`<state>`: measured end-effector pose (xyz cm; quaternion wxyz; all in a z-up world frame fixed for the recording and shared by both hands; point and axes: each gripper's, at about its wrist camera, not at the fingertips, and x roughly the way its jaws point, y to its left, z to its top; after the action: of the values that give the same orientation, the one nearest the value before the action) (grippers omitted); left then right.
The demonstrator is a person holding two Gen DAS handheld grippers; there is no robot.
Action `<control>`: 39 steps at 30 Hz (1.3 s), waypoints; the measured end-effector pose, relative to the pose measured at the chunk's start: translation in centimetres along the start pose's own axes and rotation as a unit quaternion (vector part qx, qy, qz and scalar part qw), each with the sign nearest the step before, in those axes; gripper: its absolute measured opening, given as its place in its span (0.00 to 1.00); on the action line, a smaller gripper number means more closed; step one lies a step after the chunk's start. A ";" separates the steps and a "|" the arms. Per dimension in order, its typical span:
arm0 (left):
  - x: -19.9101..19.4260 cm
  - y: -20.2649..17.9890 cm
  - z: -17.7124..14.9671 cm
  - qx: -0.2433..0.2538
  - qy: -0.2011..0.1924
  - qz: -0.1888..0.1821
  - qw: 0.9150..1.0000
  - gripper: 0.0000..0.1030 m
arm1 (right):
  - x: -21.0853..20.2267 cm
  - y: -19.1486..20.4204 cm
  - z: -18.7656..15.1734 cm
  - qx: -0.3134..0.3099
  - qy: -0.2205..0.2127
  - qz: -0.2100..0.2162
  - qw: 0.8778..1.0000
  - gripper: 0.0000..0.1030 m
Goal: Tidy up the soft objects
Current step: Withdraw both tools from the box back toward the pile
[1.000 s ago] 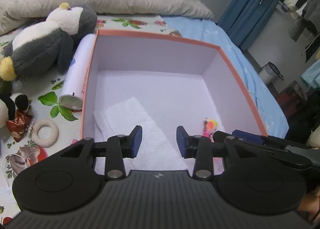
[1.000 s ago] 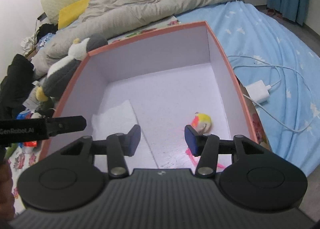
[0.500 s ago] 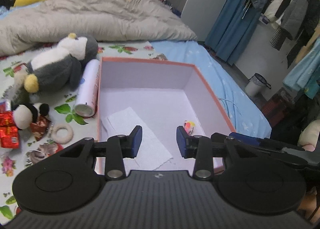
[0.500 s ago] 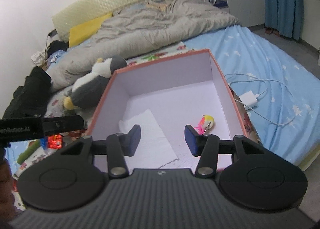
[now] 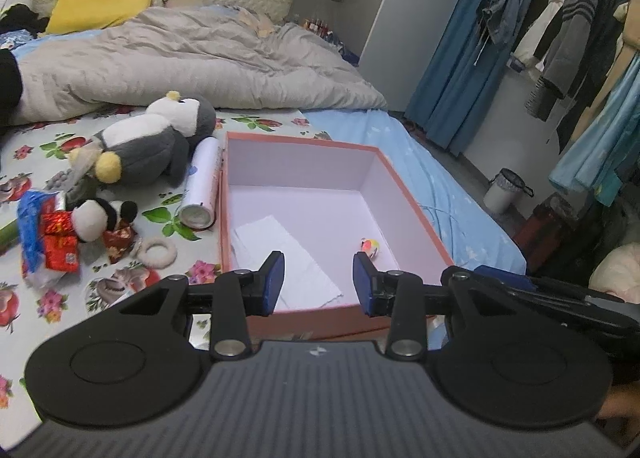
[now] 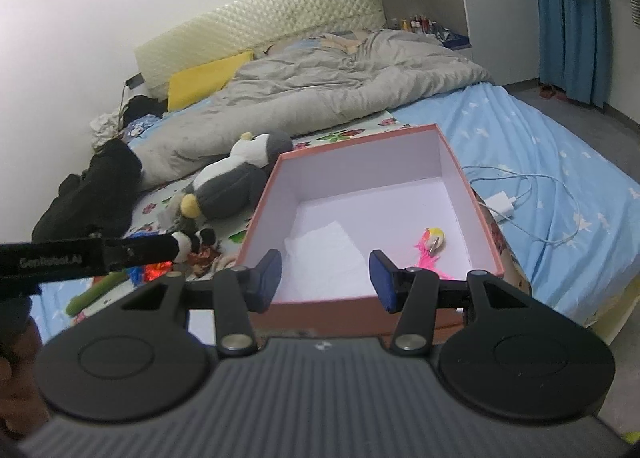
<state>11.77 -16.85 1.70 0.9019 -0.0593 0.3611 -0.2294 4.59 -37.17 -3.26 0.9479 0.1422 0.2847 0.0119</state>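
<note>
Beside the box, only the right view shows a charger; both tongs gape, holding nothing.

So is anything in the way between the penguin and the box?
Only a white tube, lying between the penguin and the box, against its left wall. The box's top is open, so the penguin could be lifted over it.

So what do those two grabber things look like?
Each hand-held gripper, left and right, is black plastic with a ribbed body, two round discs, silver screws and two dark blue pads. The left one's side, seen from the right camera, carries grey lettering.
</note>
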 end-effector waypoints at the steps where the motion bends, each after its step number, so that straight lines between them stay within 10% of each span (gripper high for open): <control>1: -0.4 0.2 -0.3 0.000 -0.002 0.001 1.000 0.42 | -0.3 0.3 -0.3 -0.001 0.001 0.002 1.000 0.50; 39: -15.8 13.9 -13.8 -0.112 -0.048 0.136 0.983 0.42 | -0.2 14.3 -11.9 -0.118 0.062 0.112 0.985 0.50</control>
<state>-2.51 3.52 -2.33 0.9287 -0.1217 0.3452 -0.0594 -1.24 -20.35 -8.67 0.9312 0.0598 0.3219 0.1604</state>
